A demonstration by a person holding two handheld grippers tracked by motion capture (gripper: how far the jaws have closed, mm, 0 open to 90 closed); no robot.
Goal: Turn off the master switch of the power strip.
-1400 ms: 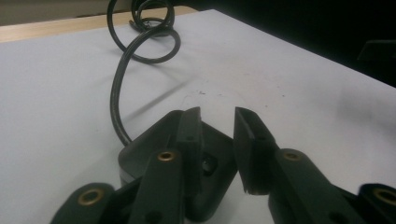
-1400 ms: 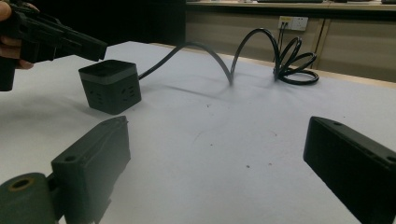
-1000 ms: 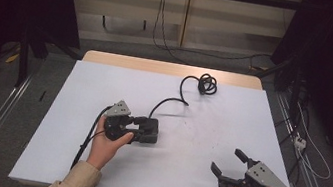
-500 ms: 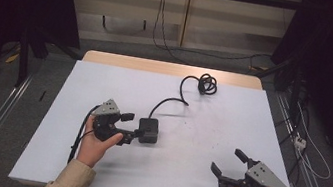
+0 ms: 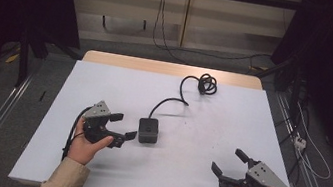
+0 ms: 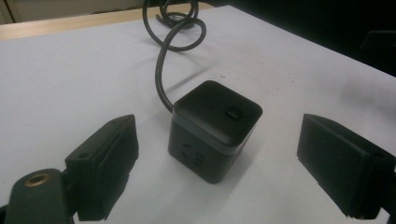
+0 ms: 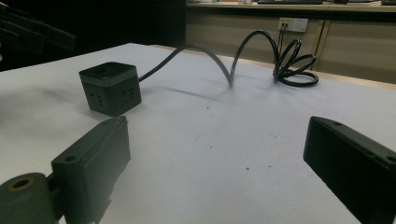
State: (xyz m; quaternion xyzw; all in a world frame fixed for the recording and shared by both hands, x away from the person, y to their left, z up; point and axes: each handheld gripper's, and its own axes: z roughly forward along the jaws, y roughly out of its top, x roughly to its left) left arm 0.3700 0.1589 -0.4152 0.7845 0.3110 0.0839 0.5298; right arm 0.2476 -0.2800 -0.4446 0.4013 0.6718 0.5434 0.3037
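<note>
A black cube-shaped power socket (image 5: 148, 130) (image 6: 215, 126) (image 7: 110, 87) rests on the white table (image 5: 209, 130), its black cable (image 5: 173, 102) running back to a coil (image 5: 206, 84) near the far edge. My left gripper (image 5: 124, 126) (image 6: 224, 172) sits just left of the cube with its jaws wide apart; they have just been opening, and the cube lies ahead of them, untouched. At the table's front right my right gripper (image 5: 228, 163) (image 7: 219, 177) is open, with nothing between its jaws.
The cable coil (image 7: 292, 60) lies at the back of the table. A wooden strip (image 5: 168, 68) edges the far side. Loose cables (image 5: 308, 146) trail on the floor to the right of the table.
My left gripper has let go of the cube, opened its jaws and drawn back to the left. The cube stays where it was. The right gripper has not moved.
</note>
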